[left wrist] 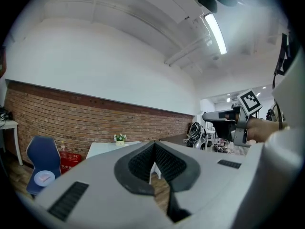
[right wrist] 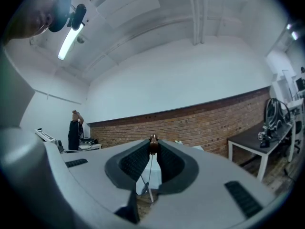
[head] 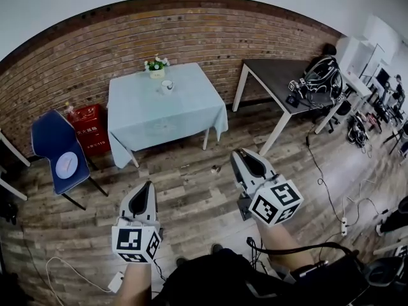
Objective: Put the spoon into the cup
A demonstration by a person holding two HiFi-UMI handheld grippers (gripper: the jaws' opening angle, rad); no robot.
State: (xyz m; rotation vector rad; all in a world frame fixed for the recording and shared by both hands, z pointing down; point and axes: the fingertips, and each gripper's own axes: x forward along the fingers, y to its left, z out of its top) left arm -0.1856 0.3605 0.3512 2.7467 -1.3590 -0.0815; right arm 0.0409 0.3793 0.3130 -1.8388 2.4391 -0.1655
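Observation:
A white cup (head: 166, 86) stands on the far part of the small table with a pale blue cloth (head: 159, 116), next to a little flower pot (head: 156, 67). Both grippers are held level over the wooden floor, well short of that table. My right gripper (head: 236, 152) is shut on the spoon (right wrist: 153, 146): its brown end sticks up between the jaw tips and a thin stem hangs below. My left gripper (head: 150, 185) has its jaw tips together with nothing between them. In the left gripper view the right gripper (left wrist: 224, 116) shows at the right.
A blue chair (head: 56, 146) with a white disc on its seat and a red box (head: 89, 128) stand left of the table. A dark desk (head: 278, 76) with gear stands at the right. Cables lie on the floor (head: 347, 199). A person (right wrist: 75, 130) stands far off.

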